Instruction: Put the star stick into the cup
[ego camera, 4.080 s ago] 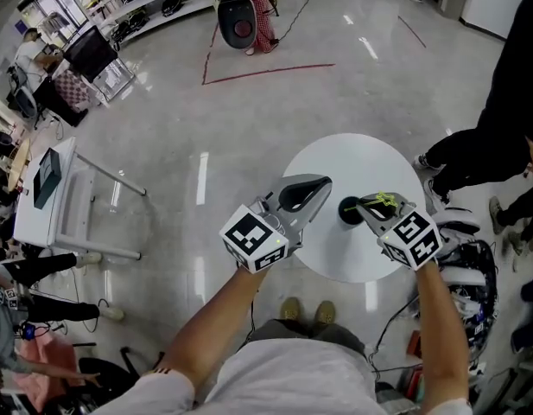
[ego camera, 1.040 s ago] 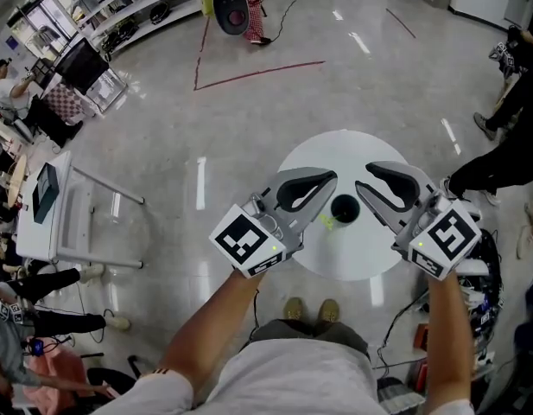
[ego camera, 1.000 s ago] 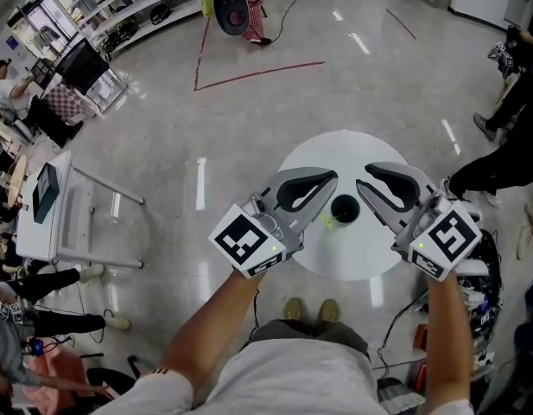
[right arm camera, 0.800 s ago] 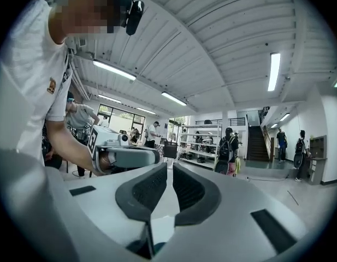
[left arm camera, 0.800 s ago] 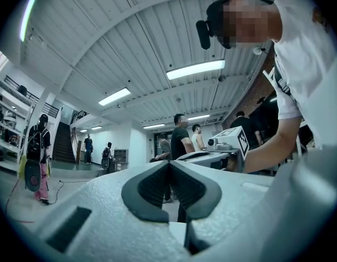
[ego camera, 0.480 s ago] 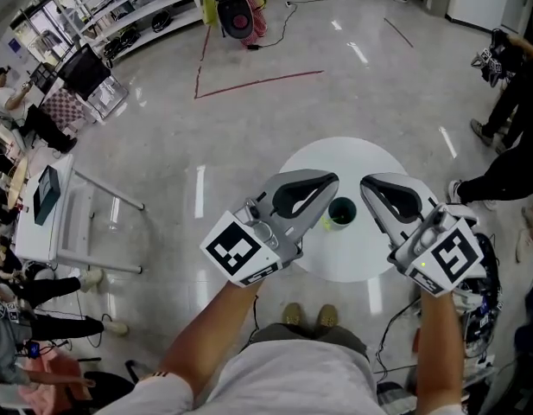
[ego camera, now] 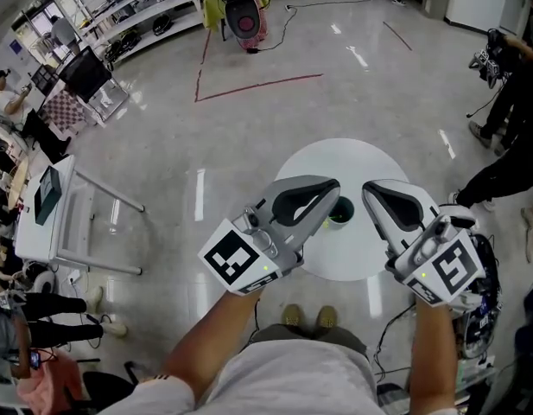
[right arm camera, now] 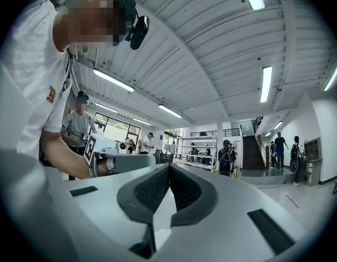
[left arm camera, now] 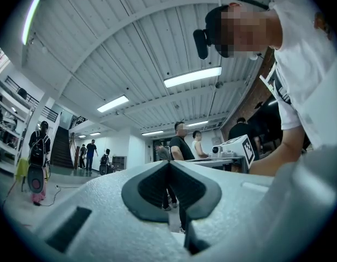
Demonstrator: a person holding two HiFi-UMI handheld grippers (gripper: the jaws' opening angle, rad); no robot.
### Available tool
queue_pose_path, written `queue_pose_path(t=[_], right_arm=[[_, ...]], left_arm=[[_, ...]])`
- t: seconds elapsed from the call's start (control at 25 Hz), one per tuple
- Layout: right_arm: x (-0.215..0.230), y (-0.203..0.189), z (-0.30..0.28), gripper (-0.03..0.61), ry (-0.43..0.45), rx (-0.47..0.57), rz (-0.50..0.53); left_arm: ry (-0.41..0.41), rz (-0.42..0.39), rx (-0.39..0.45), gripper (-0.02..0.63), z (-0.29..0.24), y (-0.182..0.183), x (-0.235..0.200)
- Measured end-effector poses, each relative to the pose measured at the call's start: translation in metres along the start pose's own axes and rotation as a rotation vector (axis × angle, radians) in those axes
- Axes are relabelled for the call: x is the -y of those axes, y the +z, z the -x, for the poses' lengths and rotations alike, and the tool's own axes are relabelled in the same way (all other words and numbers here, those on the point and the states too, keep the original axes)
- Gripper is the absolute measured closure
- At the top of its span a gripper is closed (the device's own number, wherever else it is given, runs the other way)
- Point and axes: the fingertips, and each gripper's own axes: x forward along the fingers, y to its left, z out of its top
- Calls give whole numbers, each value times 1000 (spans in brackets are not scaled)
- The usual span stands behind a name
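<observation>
The star stick (ego camera: 322, 225) has left my right gripper (ego camera: 370, 190) since before, and now only a small yellow-green bit shows at the left edge of the dark round cup (ego camera: 340, 212), so I think it is inside. My 2 grippers, the right gripper and the left gripper (ego camera: 333, 186), are squeezed closed on nothing and pulled back so they will not bump the cup. The cup stands on a smooth, white, round table (ego camera: 357, 158).

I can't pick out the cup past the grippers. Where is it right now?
In the head view, the cup stands about mid-way across the round white table, in the gap between the left gripper and the right gripper, closer to the left one.
</observation>
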Motion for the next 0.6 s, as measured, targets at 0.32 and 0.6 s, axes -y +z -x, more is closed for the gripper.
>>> queue_pose_path(t=[0.32,0.6], right_arm=[[-7,4,13,568,-4,29,-6],[-15,9,16,568,3,33,5]], left_arm=[[11,-7,18,600,-1,6,11],[3,-9,28,600,2,11,20]])
